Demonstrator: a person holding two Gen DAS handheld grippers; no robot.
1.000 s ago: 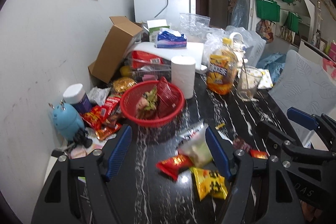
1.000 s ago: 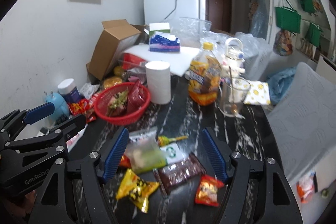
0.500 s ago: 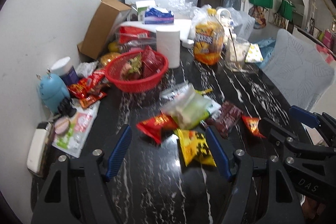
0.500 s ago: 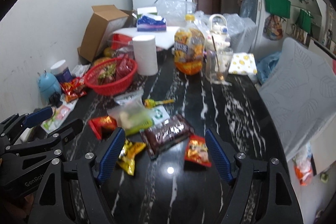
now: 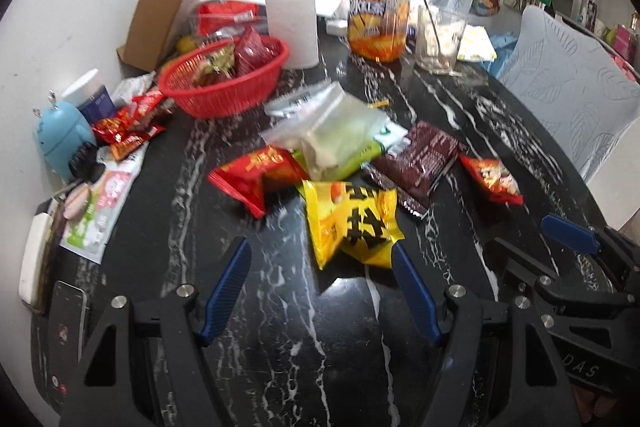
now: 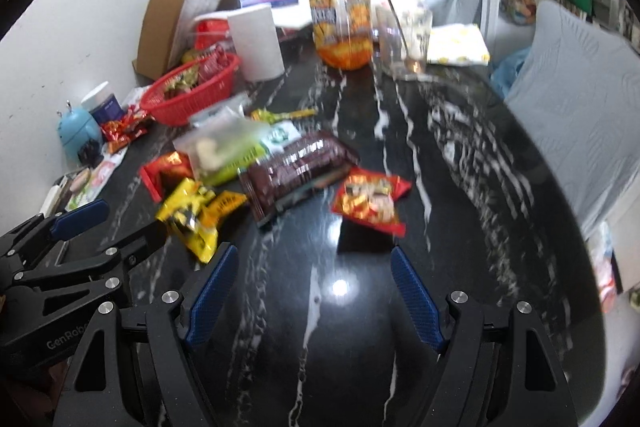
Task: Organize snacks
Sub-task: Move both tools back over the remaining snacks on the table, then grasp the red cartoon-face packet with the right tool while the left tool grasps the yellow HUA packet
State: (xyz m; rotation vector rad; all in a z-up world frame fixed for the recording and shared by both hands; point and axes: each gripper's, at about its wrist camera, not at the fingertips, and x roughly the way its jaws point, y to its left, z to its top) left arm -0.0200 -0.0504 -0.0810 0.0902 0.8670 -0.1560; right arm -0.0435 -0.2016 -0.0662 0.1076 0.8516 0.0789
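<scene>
Loose snack packets lie on the black marble table [image 5: 280, 327]: a yellow packet [image 5: 352, 223], a red packet [image 5: 256, 175], a clear zip bag [image 5: 336, 135], a dark brown pack [image 5: 420, 159] and a small red packet [image 5: 490, 179]. A red basket [image 5: 224, 79] behind them holds a few snacks. My left gripper [image 5: 320, 283] hangs open just short of the yellow packet, nothing between its fingers. My right gripper [image 6: 312, 283] is open over bare table, in front of the small red packet [image 6: 370, 201] and brown pack [image 6: 296, 167]. The yellow packet [image 6: 196, 215] lies to its left.
Behind the basket [image 6: 192, 91] stand a paper roll [image 5: 292, 25], an orange jug [image 5: 378, 23], a glass with a spoon [image 5: 438, 41] and a cardboard box [image 5: 160, 11]. A blue figurine [image 5: 64, 137], more red packets [image 5: 128, 127] and a phone [image 5: 66, 331] sit along the left wall. A grey chair [image 6: 568, 123] stands right.
Both grippers have sunk toward the table and tipped downward, so the loose packets now lie closer and larger in view. Both stay open with nothing in them.
</scene>
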